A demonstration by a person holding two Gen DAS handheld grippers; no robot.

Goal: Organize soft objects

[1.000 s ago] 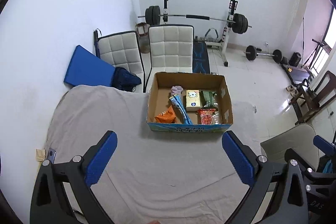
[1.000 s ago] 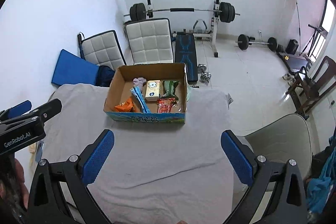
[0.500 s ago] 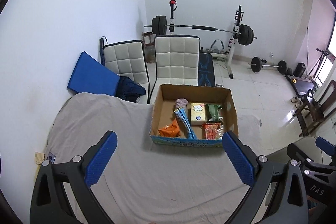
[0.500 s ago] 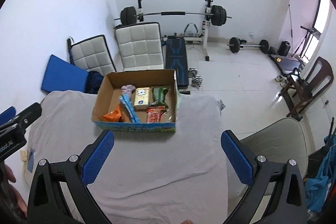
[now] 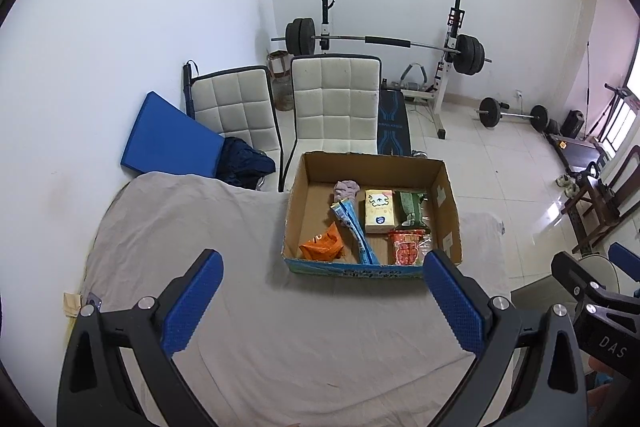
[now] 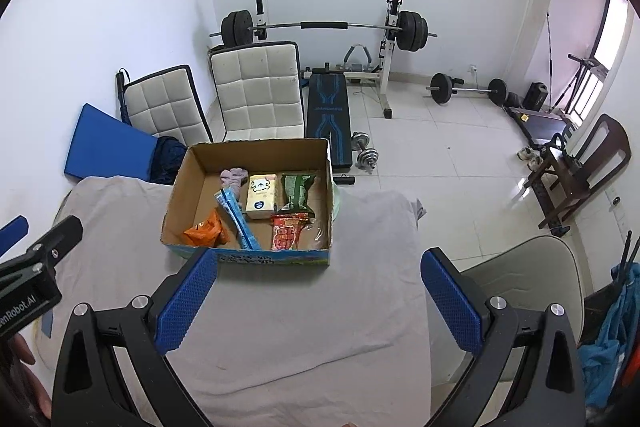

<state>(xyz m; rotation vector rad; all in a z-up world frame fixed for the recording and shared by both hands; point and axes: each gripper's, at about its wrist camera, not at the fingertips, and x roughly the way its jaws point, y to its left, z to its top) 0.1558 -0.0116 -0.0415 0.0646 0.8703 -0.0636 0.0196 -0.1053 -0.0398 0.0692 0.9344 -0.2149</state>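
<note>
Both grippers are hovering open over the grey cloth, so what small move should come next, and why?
Probably lower the right gripper forward toward the open cardboard box. Both it and the left gripper are empty with jaws wide, hanging short of the box, and every soft item, such as the crumpled orange packet, lies inside it.

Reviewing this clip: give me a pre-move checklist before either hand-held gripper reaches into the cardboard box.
1. Left hand-held gripper open, empty: ok.
2. Right hand-held gripper open, empty: ok.
3. Cardboard box open-topped, flat on the grey cloth: ok.
4. Orange packet, blue pouch, tissue pack and pink cloth visible: ok.
5. Red packet free of the green packet: cannot tell.
</note>
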